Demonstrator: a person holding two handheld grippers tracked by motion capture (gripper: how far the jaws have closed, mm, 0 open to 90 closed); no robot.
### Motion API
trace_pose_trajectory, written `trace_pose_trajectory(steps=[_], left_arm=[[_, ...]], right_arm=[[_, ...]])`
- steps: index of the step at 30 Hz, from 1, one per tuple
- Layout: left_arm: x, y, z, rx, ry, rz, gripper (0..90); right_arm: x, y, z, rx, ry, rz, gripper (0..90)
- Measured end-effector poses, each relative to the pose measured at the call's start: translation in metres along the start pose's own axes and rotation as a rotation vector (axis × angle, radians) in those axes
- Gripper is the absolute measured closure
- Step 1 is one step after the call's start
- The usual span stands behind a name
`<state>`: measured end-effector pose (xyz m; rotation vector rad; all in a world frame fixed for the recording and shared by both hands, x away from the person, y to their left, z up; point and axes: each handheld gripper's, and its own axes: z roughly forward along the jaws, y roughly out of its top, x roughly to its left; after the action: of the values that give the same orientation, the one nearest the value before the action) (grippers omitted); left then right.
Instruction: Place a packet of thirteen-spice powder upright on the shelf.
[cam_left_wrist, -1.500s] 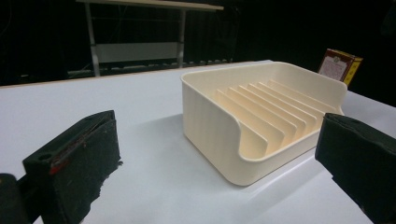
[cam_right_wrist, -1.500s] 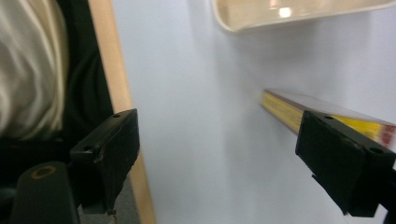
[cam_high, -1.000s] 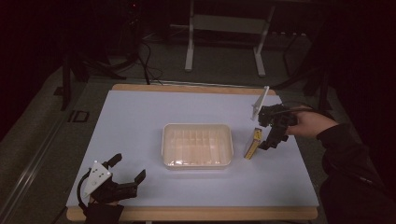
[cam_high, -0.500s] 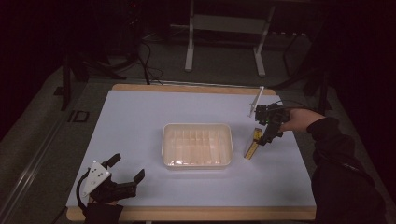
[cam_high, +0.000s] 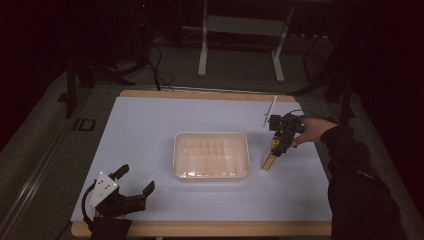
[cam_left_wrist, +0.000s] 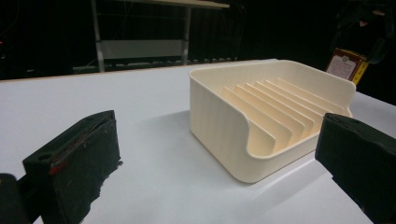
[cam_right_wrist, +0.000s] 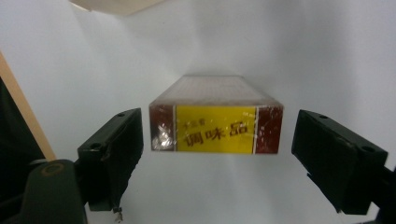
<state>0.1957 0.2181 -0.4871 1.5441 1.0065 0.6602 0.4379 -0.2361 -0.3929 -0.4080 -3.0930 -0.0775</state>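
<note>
A small box (cam_high: 270, 157) with a yellow and dark red label stands on the white table to the right of a cream ribbed tray (cam_high: 211, 135). My right gripper (cam_high: 281, 136) hovers just over the box's far upper end. In the right gripper view the box (cam_right_wrist: 215, 128) sits between the two jaws of the right gripper (cam_right_wrist: 224, 147), which is open with a gap on each side. My left gripper (cam_high: 136, 179) rests open near the table's front left edge. It points at the tray (cam_left_wrist: 219, 116), and the box (cam_left_wrist: 345, 63) shows beyond it.
The white table top (cam_high: 150, 125) has a wooden edge along the front and back. A thin white rod (cam_high: 270, 111) slants up just behind the right gripper. Dark floor, cables and a metal stand (cam_high: 240, 22) lie beyond the table.
My right gripper has moved left and closer over the box, bringing its jaws to either side of it. The box, the tray and the left gripper have stayed put.
</note>
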Motion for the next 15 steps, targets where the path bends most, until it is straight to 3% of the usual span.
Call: trace_pose_trajectory(steps=[10,15], left_arm=[[0.001,0.0,0.0,0.002,0.005,-0.008,0.0],[0.001,0.0,0.0,0.003,0.003,-0.007,0.0]], right_arm=[[-0.004,0.006,0.014,0.019,0.05,-0.012,28.6],[-0.006,0.005,0.016,0.027,0.065,-0.008,29.0]])
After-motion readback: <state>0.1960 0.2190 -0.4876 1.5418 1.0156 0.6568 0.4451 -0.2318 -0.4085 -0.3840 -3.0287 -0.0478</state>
